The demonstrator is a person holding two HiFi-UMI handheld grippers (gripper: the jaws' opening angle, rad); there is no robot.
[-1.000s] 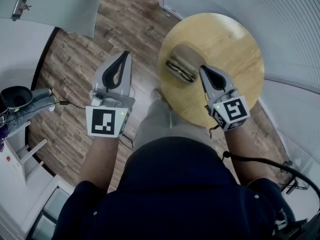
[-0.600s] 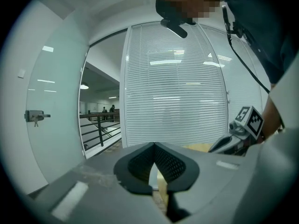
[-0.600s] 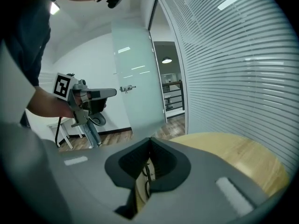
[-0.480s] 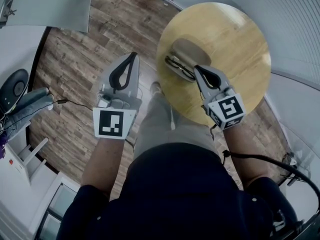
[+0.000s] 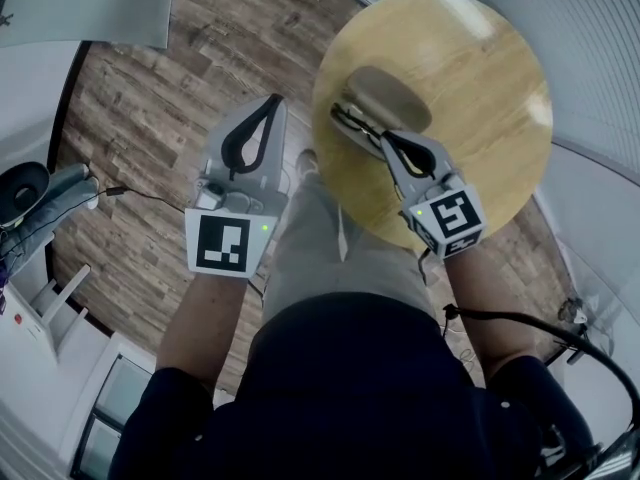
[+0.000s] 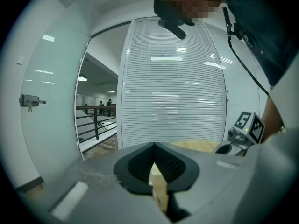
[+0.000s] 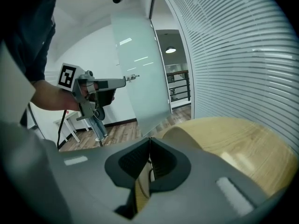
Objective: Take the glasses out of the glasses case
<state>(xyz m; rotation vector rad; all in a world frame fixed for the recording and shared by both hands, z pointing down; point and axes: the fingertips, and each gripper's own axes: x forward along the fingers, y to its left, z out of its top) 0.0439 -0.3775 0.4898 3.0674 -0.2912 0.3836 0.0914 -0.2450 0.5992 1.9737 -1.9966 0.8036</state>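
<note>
An open tan glasses case (image 5: 388, 86) lies on the left part of a round wooden table (image 5: 475, 63). Dark-framed glasses (image 5: 351, 128) rest in its near half. My right gripper (image 5: 384, 138) is shut, its tip right at the near edge of the case beside the glasses; whether it touches them is hidden. In the right gripper view the jaws (image 7: 149, 139) meet in front of the case's raised lid (image 7: 182, 133). My left gripper (image 5: 274, 100) is shut and empty, held over the floor just left of the table edge; its jaws (image 6: 153, 144) also meet.
Wood-plank floor (image 5: 140, 118) spreads to the left, with a thin cable (image 5: 150, 196) and white furniture (image 5: 40, 298) at the far left. A frosted glass door (image 7: 140, 73) and a slatted blind wall (image 5: 590, 48) curve round the table.
Both grippers have moved forward. The right tip has come up to the near edge of the case; the left has drawn closer to the table's left edge.
</note>
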